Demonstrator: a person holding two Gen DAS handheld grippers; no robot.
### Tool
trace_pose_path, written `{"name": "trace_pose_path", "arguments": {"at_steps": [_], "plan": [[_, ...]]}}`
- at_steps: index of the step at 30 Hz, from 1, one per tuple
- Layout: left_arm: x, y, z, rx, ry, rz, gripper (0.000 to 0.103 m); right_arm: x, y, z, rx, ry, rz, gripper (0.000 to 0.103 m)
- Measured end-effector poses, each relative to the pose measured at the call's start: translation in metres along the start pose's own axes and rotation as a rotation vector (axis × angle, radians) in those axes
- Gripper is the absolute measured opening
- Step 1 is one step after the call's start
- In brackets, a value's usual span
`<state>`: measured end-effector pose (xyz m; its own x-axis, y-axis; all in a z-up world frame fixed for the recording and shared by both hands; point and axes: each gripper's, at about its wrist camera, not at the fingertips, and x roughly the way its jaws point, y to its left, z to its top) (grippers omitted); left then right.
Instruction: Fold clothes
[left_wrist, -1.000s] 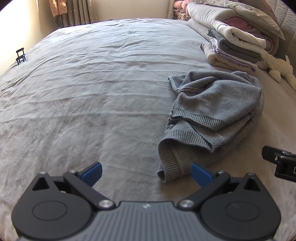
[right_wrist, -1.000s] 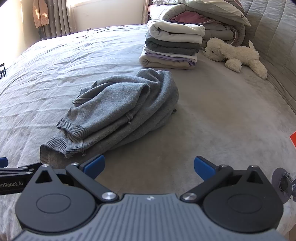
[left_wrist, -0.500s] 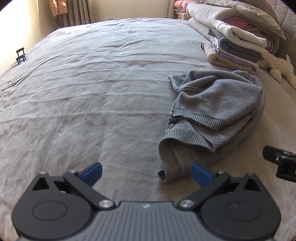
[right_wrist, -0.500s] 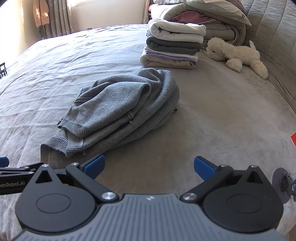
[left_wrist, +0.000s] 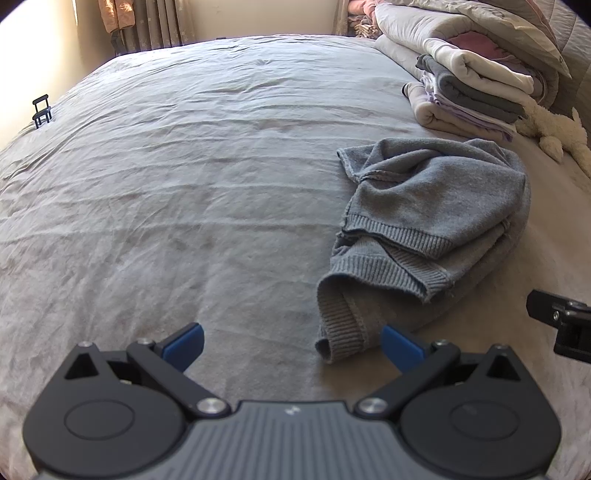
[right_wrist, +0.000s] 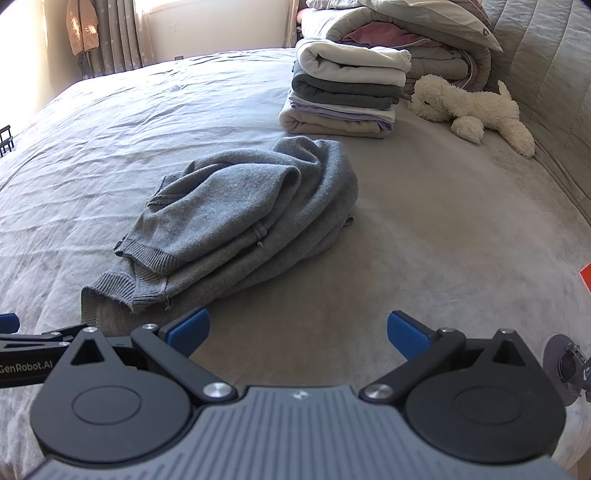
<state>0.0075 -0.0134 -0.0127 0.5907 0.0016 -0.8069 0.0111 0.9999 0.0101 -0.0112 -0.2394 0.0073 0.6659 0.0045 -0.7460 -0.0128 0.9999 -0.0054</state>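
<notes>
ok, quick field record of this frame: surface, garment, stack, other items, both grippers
surface: bed, grey sheet, wrinkled
garment: grey sweater, crumpled in a heap, unfolded, ribbed hem toward the grippers
stack: folded clothes beyond the sweater, apart from it
other: plush toy right of the stack; bedding pile behind it
left gripper: open, empty, right finger near the sweater's near cuff; contact unclear
right gripper: open, empty, short of the sweater

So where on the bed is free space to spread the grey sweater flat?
The wide bare sheet left of the sweater is free, up to the curtains. A smaller bare patch lies right of it, before the plush dog. Behind it is crowded: the folded stack and bedding.
</notes>
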Motion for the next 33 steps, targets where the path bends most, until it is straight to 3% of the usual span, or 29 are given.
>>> {"name": "trace_pose_path", "arguments": {"at_steps": [20, 25, 30, 33], "plan": [[0.000, 0.004, 0.004, -0.013, 0.001, -0.003, 0.103, 0.001, 0.002, 0.000, -0.006, 0.006, 0.002, 0.103], [-0.003, 0.008, 0.011, -0.039, 0.002, -0.045, 0.103, 0.001, 0.001, 0.000, 0.013, 0.015, 0.006, 0.103], [0.003, 0.006, 0.019, -0.020, -0.022, -0.018, 0.103, 0.005, 0.004, 0.009, 0.009, 0.036, 0.006, 0.103], [0.011, 0.005, 0.025, -0.022, -0.020, -0.041, 0.103, 0.008, 0.005, 0.019, 0.004, 0.035, 0.006, 0.103]]}}
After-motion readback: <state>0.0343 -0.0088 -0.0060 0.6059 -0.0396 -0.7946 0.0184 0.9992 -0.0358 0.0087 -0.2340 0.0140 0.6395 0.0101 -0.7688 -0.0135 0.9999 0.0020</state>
